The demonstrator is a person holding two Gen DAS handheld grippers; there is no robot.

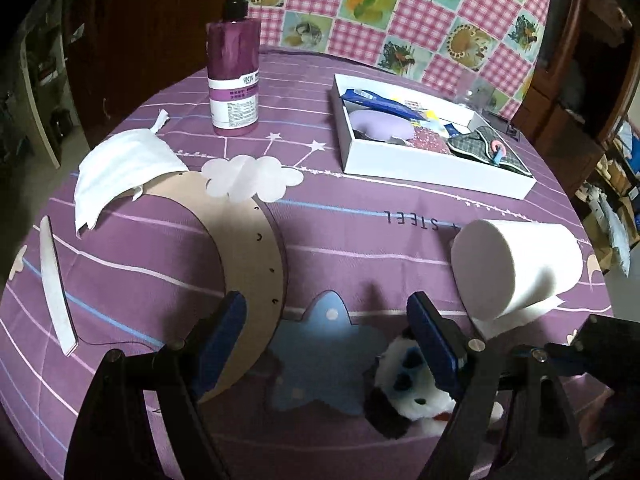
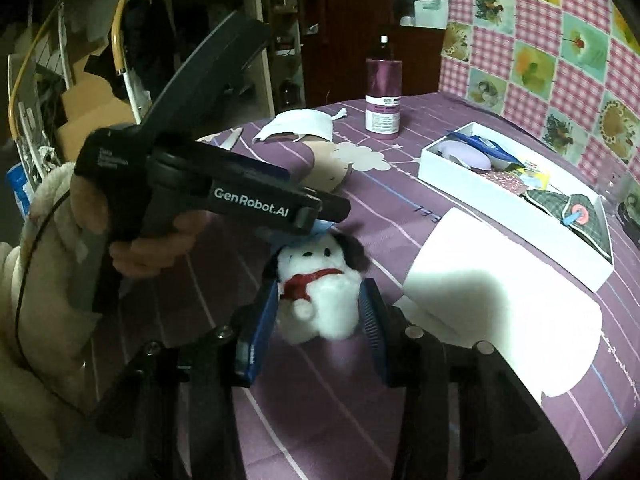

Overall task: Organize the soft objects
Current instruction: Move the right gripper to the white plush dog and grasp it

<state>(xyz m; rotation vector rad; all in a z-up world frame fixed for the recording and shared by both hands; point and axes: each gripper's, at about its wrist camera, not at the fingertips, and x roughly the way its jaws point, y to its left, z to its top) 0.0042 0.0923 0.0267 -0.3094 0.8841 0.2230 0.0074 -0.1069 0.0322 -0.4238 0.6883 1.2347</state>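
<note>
The plush dog (image 2: 320, 292), white with dark ears and a red scarf, lies on the purple-clothed surface (image 2: 460, 184) close in front of me, just beside the roll of white paper (image 2: 492, 312). My right hand-held gripper (image 2: 318, 326) has the dog's body between its blue pads; the fur fills the gap on both sides, but I cannot tell for sure whether the pads are pressing into it or only brushing it.

My left hand-held gripper (image 1: 330, 344) hangs just above the dog's head with its jaws spread wide and nothing between them. In the left wrist view the dog (image 1: 416, 396) shows just under the right-hand pad (image 1: 432, 344), lying partly over a blue star (image 1: 320, 364) printed on the cloth. In the right wrist view my left hand (image 2: 132, 240), in a fluffy cream sleeve (image 2: 44, 280), is wrapped round that gripper's black handle.

Farther back on the surface stands a purple pump bottle (image 1: 233, 76), upright. To its right is a white tray (image 1: 432, 176) holding a lilac pad (image 1: 380, 124), a blue tube (image 1: 380, 102) and a grey checked pouch (image 1: 484, 146). A crumpled white cloth (image 1: 120, 176) lies to the left, well apart from the dog, and a thin white strip (image 1: 56, 284) lies near the left edge.
</note>
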